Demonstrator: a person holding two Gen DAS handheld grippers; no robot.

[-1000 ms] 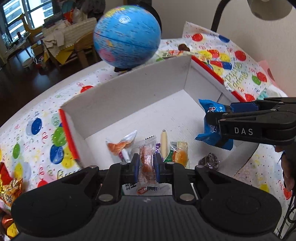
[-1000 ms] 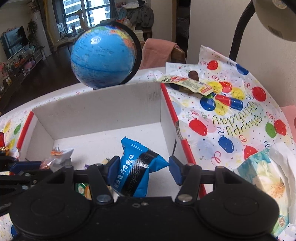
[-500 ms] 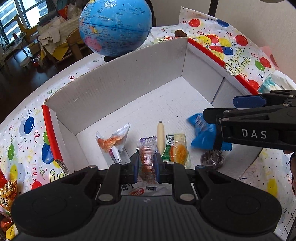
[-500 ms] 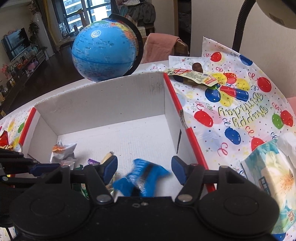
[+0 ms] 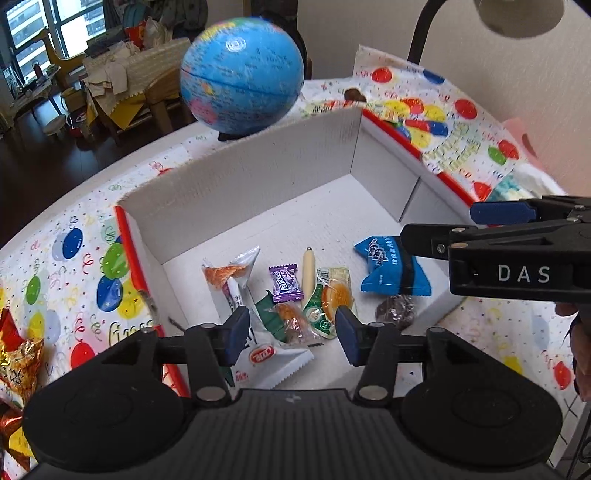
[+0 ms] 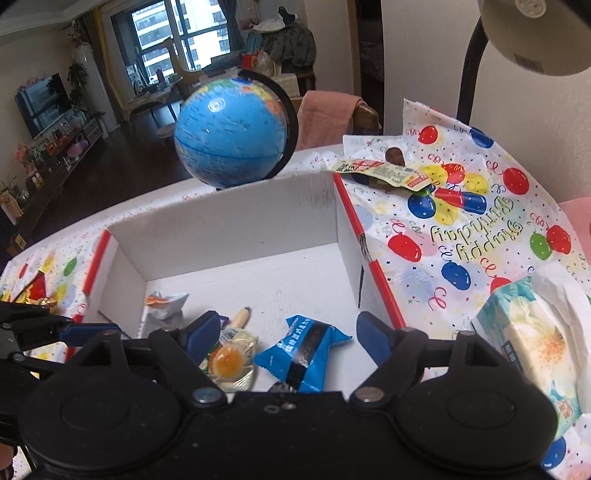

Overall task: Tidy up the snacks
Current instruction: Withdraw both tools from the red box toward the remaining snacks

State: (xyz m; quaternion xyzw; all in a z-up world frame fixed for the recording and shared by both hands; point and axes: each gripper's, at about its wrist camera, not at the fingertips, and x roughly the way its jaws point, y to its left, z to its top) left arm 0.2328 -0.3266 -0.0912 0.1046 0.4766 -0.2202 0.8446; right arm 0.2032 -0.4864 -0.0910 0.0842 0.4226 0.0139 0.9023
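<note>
A white cardboard box holds several snacks. My left gripper hovers over its near end with the jaws opening. A clear-wrapped orange candy lies loose on the box floor below the gap, free of the pads. My right gripper is over the box's right side, its jaws also opening and holding nothing. The blue packet lies flat on the floor beneath it. Nearby lie a purple candy, an orange jelly packet and a dark chocolate ball.
A blue globe stands just behind the box's far wall. A lamp hangs over the right. A tissue pack sits right of the box, a yellow snack packet behind it, and gold-red wrappers to its left.
The left jaws let go of the orange candy, which now lies in the box. The blue packet dropped from the widening right jaws to the box floor. Both grippers lifted slightly.
</note>
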